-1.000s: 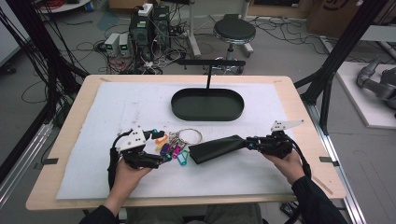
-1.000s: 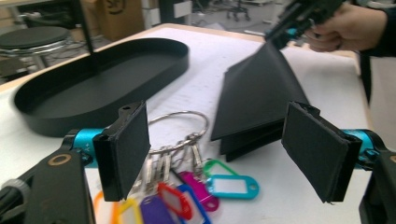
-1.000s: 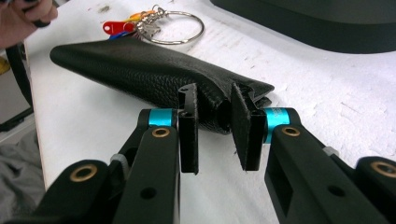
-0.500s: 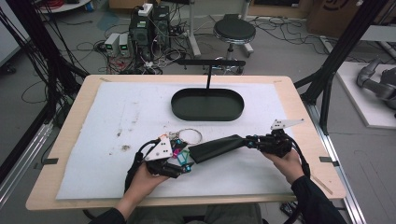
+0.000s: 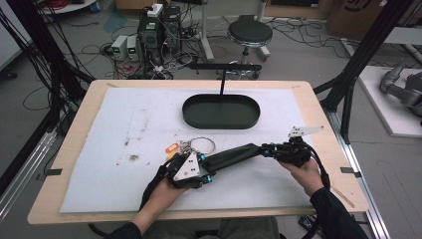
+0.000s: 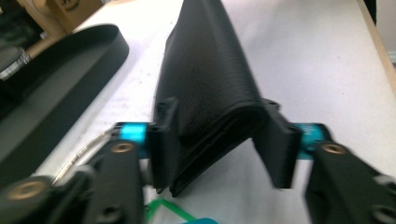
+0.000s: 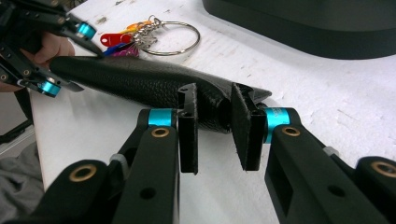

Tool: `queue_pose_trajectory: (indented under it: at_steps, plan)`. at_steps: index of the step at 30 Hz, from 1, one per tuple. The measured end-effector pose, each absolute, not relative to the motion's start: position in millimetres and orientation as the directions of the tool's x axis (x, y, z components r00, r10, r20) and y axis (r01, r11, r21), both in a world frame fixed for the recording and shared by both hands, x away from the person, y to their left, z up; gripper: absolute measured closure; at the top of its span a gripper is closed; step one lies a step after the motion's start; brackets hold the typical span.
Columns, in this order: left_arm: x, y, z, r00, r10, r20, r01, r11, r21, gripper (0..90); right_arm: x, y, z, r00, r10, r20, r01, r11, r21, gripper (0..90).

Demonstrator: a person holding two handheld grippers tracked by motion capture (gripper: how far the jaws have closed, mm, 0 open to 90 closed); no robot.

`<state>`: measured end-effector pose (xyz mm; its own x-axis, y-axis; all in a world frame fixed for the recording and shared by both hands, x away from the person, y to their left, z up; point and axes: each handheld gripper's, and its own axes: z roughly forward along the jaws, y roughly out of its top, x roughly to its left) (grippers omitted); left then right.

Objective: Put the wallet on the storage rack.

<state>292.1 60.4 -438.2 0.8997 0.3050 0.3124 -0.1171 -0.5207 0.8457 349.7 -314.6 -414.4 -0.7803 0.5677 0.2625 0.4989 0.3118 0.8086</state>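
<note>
A long black pouch of grained leather (image 5: pixel 234 155) lies across the near half of the white foam mat (image 5: pixel 124 124) that covers the wooden table (image 5: pixel 318 114), stretched between the two hands. The right gripper (image 5: pixel 268 150) has its jaws clamped on the pouch's right end: in the right gripper view the two black pads (image 7: pixel 187 126) pinch the narrow tip of the pouch (image 7: pixel 154 84) from both sides, the leather bulging a little between them.

The left gripper (image 5: pixel 205 168) sits at the pouch's other end, and its jaws have just been closing, with the pouch between them. In the left gripper view the folded leather end (image 6: pixel 210 93) stands between the pads; the left pad (image 6: pixel 163 140) lies against the leather, while the right one seems just beside it (the blur makes contact there hard to judge).

Just behind the left gripper rests a metal key ring with coloured plastic tags (image 5: pixel 191 147), orange, red and purple, touching the mat. Farther back stands an oval black tray (image 5: pixel 196 117) with an upright post and a crossbar (image 5: pixel 224 66), well apart from the pouch.
</note>
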Motion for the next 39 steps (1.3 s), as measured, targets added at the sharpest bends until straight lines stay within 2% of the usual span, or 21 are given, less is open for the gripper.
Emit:
queue_pose_trajectory:
  at_steps: [6,10,11,12,16,17,19,23,27,29,34,35,39]
  plan:
    - [293.7,65.1,-433.6,0.886,0.309,0.347,-0.153,-0.511,0.846,70.1,349.3,-315.3,-413.3,-0.780,0.566,0.268,0.496,0.299,0.815,71.9]
    - [298.3,70.8,-429.8,0.887,0.322,0.331,-0.147,-0.483,0.863,74.8,347.9,-316.1,-411.2,-0.792,0.561,0.240,0.465,0.298,0.834,73.2]
    - [298.3,70.8,-429.8,0.887,0.322,0.331,-0.147,-0.483,0.863,75.3,347.4,-316.3,-410.7,-0.794,0.561,0.234,0.457,0.298,0.838,73.4]
    - [301.5,75.6,-428.0,0.893,0.339,0.297,-0.124,-0.450,0.885,75.5,346.5,-317.2,-409.6,-0.799,0.561,0.215,0.439,0.300,0.847,70.6]
    - [305.9,85.6,-422.5,0.899,0.355,0.256,-0.103,-0.397,0.912,76.2,345.3,-322.2,-406.6,-0.801,0.563,0.203,0.412,0.272,0.870,57.2]
    - [305.9,85.6,-422.5,0.899,0.355,0.256,-0.103,-0.397,0.912,76.2,345.1,-323.2,-406.1,-0.801,0.564,0.201,0.407,0.266,0.874,57.0]
    - [306.8,89.4,-418.6,0.903,0.355,0.242,-0.101,-0.372,0.923,76.3,343.9,-325.8,-404.3,-0.809,0.560,0.182,0.377,0.255,0.891,50.2]
    - [309.3,96.4,-411.4,0.923,0.349,0.165,-0.061,-0.291,0.955,76.4,342.9,-328.8,-402.0,-0.822,0.541,0.179,0.350,0.231,0.908,42.3]
    - [310.5,101.3,-409.1,0.933,0.339,0.118,-0.037,-0.236,0.971,76.5,341.4,-328.7,-400.9,-0.845,0.507,0.170,0.326,0.237,0.915,38.1]
    - [311.9,104.7,-407.1,0.949,0.308,0.062,-0.009,-0.172,0.985,76.6,340.4,-327.9,-400.6,-0.851,0.498,0.167,0.322,0.242,0.916,37.0]
    - [312.3,106.2,-402.9,0.968,0.250,0.034,-0.001,-0.131,0.991,76.6,339.2,-325.0,-400.4,-0.872,0.460,0.164,0.305,0.251,0.919,35.4]
    - [312.9,106.3,-402.0,0.973,0.230,0.026,0.003,-0.126,0.992,76.5,337.9,-322.5,-400.2,-0.892,0.423,0.157,0.286,0.260,0.922,35.4]
    - [313.7,105.7,-402.8,0.979,0.206,0.009,0.016,-0.118,0.993,76.5,335.4,-317.0,-400.5,-0.915,0.380,0.138,0.258,0.285,0.923,36.7]
